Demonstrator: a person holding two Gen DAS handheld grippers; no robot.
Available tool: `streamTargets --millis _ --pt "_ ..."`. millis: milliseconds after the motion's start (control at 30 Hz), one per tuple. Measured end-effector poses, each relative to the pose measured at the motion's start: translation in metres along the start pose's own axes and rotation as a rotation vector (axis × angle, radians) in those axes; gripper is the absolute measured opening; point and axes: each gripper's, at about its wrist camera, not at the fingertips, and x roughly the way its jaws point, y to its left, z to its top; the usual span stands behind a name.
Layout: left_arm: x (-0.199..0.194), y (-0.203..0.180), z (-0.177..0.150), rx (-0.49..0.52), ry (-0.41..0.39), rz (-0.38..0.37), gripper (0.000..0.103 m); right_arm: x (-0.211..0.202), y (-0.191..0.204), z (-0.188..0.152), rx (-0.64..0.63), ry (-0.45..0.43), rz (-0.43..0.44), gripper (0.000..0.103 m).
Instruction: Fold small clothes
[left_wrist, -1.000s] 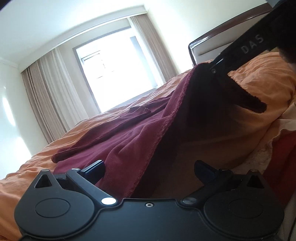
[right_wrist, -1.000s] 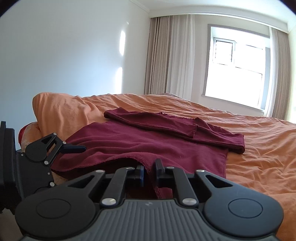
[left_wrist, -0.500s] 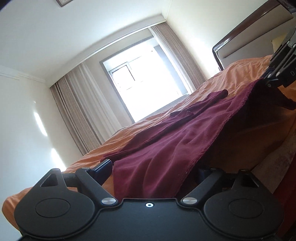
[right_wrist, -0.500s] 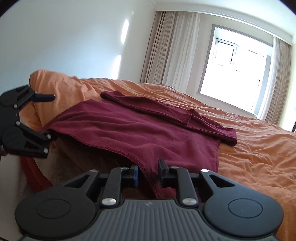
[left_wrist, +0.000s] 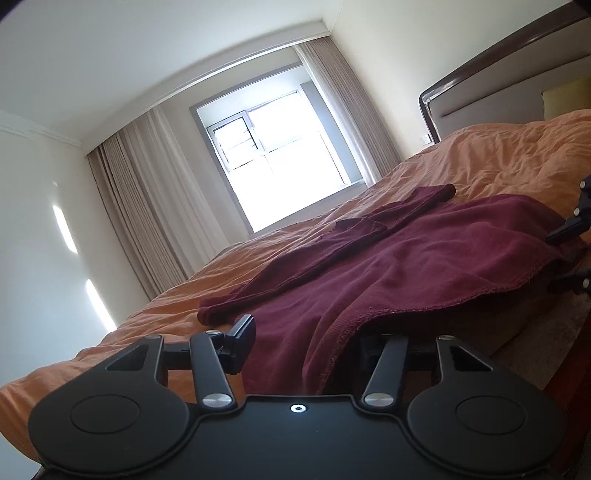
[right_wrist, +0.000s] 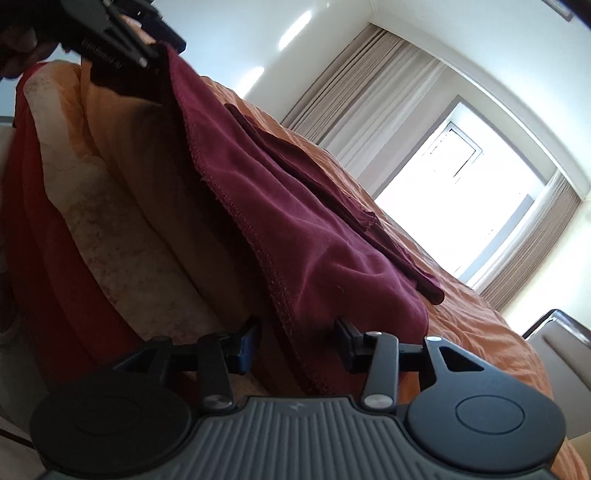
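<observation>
The maroon garment lies spread on the orange bedspread, its stitched hem hanging off the near edge of the bed and a long folded sleeve lying across its far side toward the window. It reads as a soft, light knit: it drapes limply, wrinkles easily and would sag between two holds, so it is best taken at the hem corners, where the doubled, stitched edge gives the pads something firm to pinch.

The left gripper has just been closing, with the hem draped between its jaws. Its right finger is buried under the cloth, so whether the pads already press on the fabric cannot be told. The right gripper has just been opening. The hem hangs in the gap and its fingers stand clear of the cloth on both sides, so it looks released.

In the right wrist view the left gripper shows at the top left corner, apparently at the garment's other hem corner, though it is dark and cut off by the frame. The garment's neckline and far sleeve end are hard to make out. The headboard is only partly in view.
</observation>
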Motion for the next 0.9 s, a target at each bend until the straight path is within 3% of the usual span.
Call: streamTargets --millis 100,167,267,467,767,900 --pt "0.008 0.003 0.012 -0.004 -0.019 -0.010 0.052 0.002 0.006 -0.001 -0.015 -0.010 -0.055 0.045" --pt "0.007 0.004 0.016 0.004 -0.032 -0.011 0.050 -0.003 0.002 -0.002 0.015 -0.037 -0.096 0.023" --pt "0.007 0.003 0.017 0.038 -0.038 -0.004 0.046 -0.014 -0.008 -0.003 0.081 -0.083 -0.136 0.009" --pt "0.001 -0.001 0.009 0.070 -0.004 -0.044 0.008 -0.036 -0.020 0.002 0.154 -0.186 -0.227 0.007" --pt "-0.039 0.003 0.021 0.100 -0.107 -0.037 0.004 -0.090 -0.022 0.010 0.187 -0.310 -0.315 0.007" --pt "-0.072 0.014 0.029 0.091 -0.142 -0.054 0.004 -0.135 -0.021 0.017 0.208 -0.361 -0.291 0.007"
